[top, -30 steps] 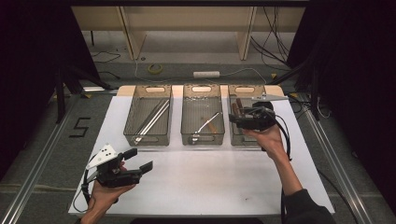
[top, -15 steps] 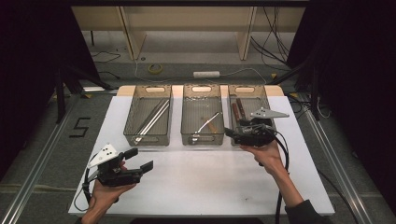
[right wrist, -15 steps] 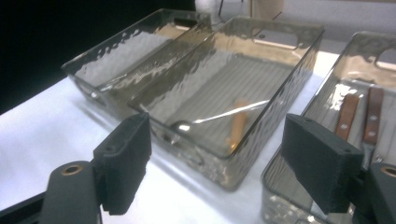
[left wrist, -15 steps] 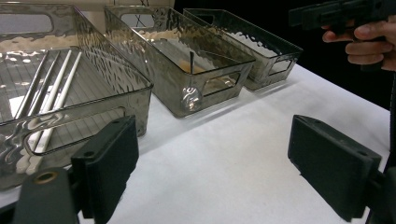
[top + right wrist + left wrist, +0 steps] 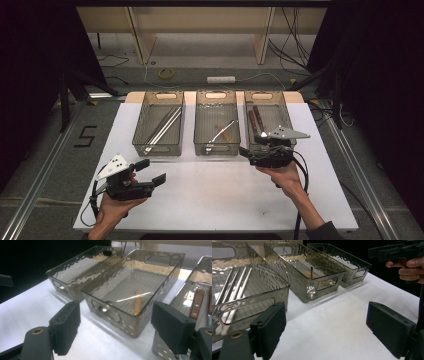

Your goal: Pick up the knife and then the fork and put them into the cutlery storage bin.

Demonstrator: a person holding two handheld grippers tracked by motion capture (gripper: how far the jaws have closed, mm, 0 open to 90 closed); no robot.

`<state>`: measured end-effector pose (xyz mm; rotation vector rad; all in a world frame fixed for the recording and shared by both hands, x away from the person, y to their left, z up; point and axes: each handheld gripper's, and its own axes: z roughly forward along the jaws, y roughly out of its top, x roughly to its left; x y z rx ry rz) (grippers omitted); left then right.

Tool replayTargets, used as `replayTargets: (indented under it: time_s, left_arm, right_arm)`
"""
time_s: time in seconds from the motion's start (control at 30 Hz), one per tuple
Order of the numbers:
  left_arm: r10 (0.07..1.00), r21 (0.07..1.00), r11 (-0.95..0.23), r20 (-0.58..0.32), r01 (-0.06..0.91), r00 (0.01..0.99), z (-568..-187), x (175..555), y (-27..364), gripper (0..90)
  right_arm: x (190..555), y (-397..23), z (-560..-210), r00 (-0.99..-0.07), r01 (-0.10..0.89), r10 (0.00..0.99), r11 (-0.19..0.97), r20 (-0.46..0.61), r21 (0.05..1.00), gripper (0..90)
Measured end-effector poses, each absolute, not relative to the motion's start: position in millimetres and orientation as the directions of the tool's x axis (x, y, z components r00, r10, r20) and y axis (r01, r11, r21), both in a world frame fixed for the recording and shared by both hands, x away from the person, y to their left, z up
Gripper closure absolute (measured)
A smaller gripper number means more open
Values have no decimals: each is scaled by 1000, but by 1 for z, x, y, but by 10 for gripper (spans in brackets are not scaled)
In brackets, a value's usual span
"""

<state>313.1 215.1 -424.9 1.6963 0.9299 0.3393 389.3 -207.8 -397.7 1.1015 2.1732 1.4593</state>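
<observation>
Three smoked clear bins stand in a row on the white table [image 5: 215, 200]. The left bin [image 5: 156, 152] holds long pale sticks [image 5: 165, 125]. A metal utensil with a wooden handle [image 5: 222, 132] lies in the middle bin [image 5: 216, 151]. Wood-handled knives [image 5: 256, 119] lie in the right bin [image 5: 265, 93]. My left gripper [image 5: 151, 171] hovers open over the front left of the table, jaws empty [image 5: 325, 330]. My right gripper [image 5: 246, 155] is open and empty at the right bin's front edge, pointing left toward the middle bin [image 5: 112, 312].
A bare white strip of table runs between the bins and the near edge. Cables, a tape roll [image 5: 166, 73] and a power strip [image 5: 221, 79] lie on the floor beyond the table. Metal rails run along both sides. Wooden furniture legs stand behind.
My right gripper has drawn back from above the right bin toward the person and now sits low at that bin's front edge. The left gripper has barely moved.
</observation>
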Motion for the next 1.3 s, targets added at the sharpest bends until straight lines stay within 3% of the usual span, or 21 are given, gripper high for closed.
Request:
replayTargets:
  time_s: [0.57, 1.3]
  left_arm:
    - [725, 908, -83, -228, 410, 650, -426, 311, 218, 159]
    - [720, 903, -90, -232, 420, 654, -427, 311, 216, 159]
  right_arm:
    - [358, -211, -409, -696, 381, 702, 187, 148, 906, 239]
    - [330, -232, -423, -673, 379, 726, 175, 141, 909, 203]
